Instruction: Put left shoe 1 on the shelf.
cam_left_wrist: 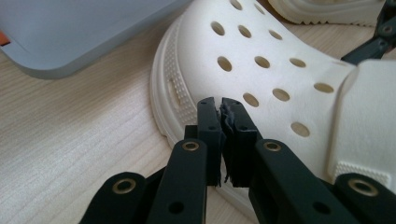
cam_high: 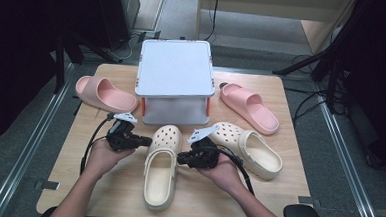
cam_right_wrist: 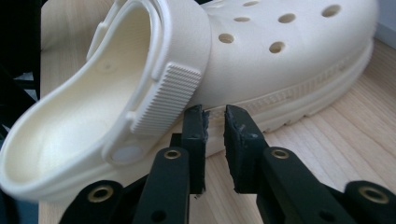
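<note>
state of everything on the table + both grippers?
Left gripper: shut, empty, at near clog's side.
Right gripper: slightly open, empty, at its other side.
Near clog: upright, strap forward.
Far clog: upright.
Pink slides: upright.
Box: lid on.

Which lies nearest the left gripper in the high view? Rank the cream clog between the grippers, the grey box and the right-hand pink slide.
1. Cream clog, right beside the left gripper.
2. Grey box, behind it.
3. Pink slide, far right.
</note>
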Motion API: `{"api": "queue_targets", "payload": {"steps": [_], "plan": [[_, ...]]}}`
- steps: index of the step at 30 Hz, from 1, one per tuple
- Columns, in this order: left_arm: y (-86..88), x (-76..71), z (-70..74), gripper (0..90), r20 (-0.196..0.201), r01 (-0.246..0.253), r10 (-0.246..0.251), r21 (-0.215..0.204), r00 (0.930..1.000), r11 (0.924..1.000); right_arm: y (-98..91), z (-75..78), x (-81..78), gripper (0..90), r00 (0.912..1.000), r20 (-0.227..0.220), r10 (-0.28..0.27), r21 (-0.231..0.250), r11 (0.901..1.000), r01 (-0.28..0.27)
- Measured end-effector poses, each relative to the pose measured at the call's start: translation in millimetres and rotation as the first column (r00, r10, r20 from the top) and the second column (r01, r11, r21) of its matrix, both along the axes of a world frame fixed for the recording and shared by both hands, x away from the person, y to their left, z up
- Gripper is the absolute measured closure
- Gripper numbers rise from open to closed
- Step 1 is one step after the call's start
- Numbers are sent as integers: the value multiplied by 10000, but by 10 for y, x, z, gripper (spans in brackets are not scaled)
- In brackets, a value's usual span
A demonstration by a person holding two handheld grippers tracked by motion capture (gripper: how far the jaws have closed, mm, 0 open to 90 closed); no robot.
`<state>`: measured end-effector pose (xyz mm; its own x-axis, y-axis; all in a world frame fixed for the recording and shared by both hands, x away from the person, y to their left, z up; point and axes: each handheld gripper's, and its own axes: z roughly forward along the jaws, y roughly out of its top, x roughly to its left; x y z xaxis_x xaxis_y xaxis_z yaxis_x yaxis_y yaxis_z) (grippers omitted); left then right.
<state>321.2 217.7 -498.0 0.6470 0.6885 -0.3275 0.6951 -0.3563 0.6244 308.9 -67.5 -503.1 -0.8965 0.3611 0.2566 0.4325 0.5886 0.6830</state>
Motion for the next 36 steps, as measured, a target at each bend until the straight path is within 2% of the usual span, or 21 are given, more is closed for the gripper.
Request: {"api": "queue_targets", "payload": {"steps": [4, 7, 10, 14, 20, 23, 25, 27, 30, 34, 36], "plan": [[28, 23, 12, 834, -212, 65, -63, 65, 9998, 10000, -9, -6, 3, 777, 10000, -8, -70, 45, 10000, 70], [42, 38, 75, 803, -73, 94, -92, 328, 9999, 9994, -55, 5, 4, 763, 9994, 105, -336, 132, 9994, 335], [88, 59, 174, 794, 169, 30, -33, 182, 9999, 9998, -119, 41, -13, 765, 9987, 100, -492, 311, 9983, 489], [129, 86, 311, 774, 123, -55, 55, 4, 9999, 10000, -192, 95, -72, 749, 9973, 86, -734, 416, 9965, 730], [101, 138, 490, 775, 267, 154, -159, 172, 9995, 9997, -233, 131, -178, 718, 9955, 325, -889, 507, 9949, 872], [127, 182, 544, 781, 309, 231, -229, -57, 9993, 9997, -263, 153, -223, 718, 9944, 483, -943, 527, 9944, 918], [148, 215, 586, 783, 353, 196, -198, 44, 9992, 9998, -279, 162, -247, 711, 9935, 566, -990, 640, 9934, 954], [171, 241, 640, 783, 470, 240, -251, 227, 9986, 9995, -282, 168, -257, 697, 9929, 535, -1060, 599, 9929, 1028], [221, 278, 739, 781, 581, 245, -259, 250, 9980, 9994, -275, 167, -263, 679, 9922, 409, -1178, 527, 9919, 1156], [309, 343, 875, 781, 727, 304, -299, -54, 9969, 9995, -236, 173, -283, 649, 9920, 343, -1218, 531, 9914, 1199], [348, 385, 934, 784, 833, 350, -348, -13, 9959, 9994, -218, 184, -300, 626, 9935, 189, -1120, 559, 9923, 1108]]}}
